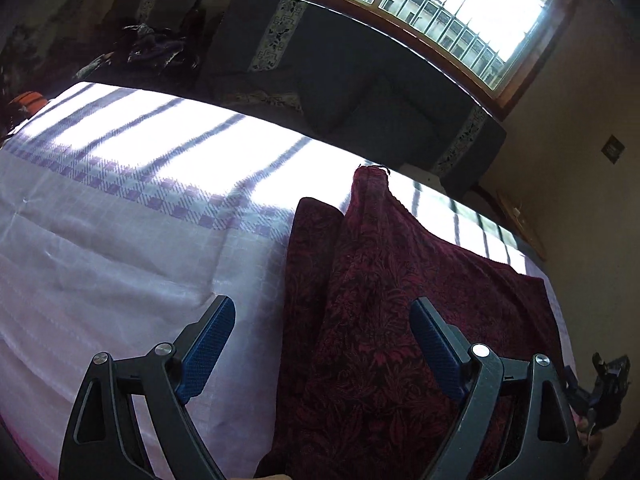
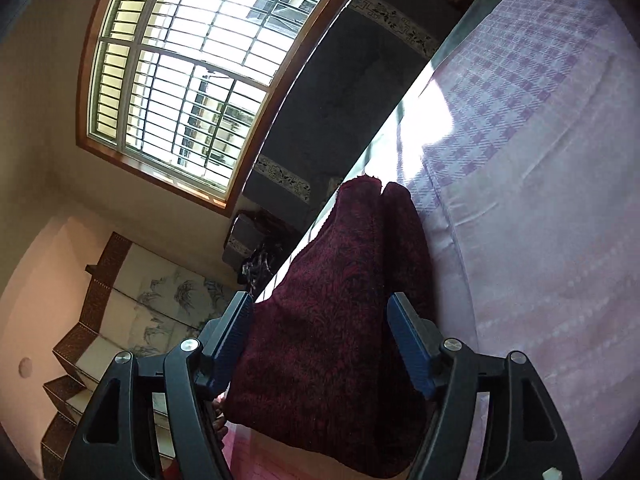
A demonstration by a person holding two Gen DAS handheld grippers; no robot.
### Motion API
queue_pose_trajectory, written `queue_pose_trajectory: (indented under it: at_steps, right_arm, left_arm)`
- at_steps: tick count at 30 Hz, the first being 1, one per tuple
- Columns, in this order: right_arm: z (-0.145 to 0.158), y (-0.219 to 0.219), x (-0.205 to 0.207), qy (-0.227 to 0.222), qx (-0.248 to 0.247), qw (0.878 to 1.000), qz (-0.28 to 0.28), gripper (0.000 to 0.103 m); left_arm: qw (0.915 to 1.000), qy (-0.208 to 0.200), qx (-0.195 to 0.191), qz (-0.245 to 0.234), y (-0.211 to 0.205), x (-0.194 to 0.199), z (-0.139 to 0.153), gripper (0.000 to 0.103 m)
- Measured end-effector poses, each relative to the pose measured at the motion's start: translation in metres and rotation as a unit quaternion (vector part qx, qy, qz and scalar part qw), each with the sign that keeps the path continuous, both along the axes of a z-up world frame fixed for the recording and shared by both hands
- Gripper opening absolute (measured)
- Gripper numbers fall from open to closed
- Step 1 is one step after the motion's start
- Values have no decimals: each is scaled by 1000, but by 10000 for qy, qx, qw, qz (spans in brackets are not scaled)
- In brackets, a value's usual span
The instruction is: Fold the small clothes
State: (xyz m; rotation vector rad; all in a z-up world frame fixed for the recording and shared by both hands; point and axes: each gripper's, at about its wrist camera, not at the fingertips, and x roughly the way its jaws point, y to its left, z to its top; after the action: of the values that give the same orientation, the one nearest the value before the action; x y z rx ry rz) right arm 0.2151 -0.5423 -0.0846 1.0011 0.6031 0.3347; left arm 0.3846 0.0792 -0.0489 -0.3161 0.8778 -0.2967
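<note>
While the maroon patterned garment (image 1: 384, 320) lies on the lilac checked bedsheet (image 1: 120, 240), we hold both grippers released over it.

Our left gripper (image 1: 322, 336) has its jaws spread wide, with nothing pinched; the cloth lies ahead of and beneath its right finger, and bare sheet lies under its left finger. Our right gripper (image 2: 320, 334) also has its jaws parted, the garment (image 2: 340, 300) lying below and between its blue pads (image 2: 412, 344) without being pinched. Beyond both grippers we see a dark sofa (image 1: 340, 60) under a barred window (image 2: 192, 76).
</note>
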Motion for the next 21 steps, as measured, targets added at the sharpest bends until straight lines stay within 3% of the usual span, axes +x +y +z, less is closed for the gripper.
queue_pose_trajectory:
  at_steps: [4, 7, 9, 11, 16, 21]
  right_arm:
    - [-10, 8, -19, 166, -360, 9990, 201, 68]
    - [-11, 16, -18, 266, -574, 9972, 394, 67]
    - [-12, 23, -15, 302, -718, 9956, 516, 61]
    - [-13, 30, -10, 331, -817, 9933, 741, 41]
    - [-12, 47, 2, 560, -1229, 9859, 990, 12]
    - [-6, 45, -5, 572, -1190, 9865, 969, 9]
  left_arm:
    - [9985, -197, 511, -96, -15, -6, 5, 89]
    - [9973, -203, 661, -230, -23, -6, 8, 89]
    - [9960, -168, 825, -311, -29, -7, 7, 89]
    - [9940, -94, 1010, -399, -35, -6, 4, 89]
    - [9937, 14, 1022, -452, -37, -8, -2, 89]
    - [9971, 72, 654, -388, -21, -22, 4, 89]
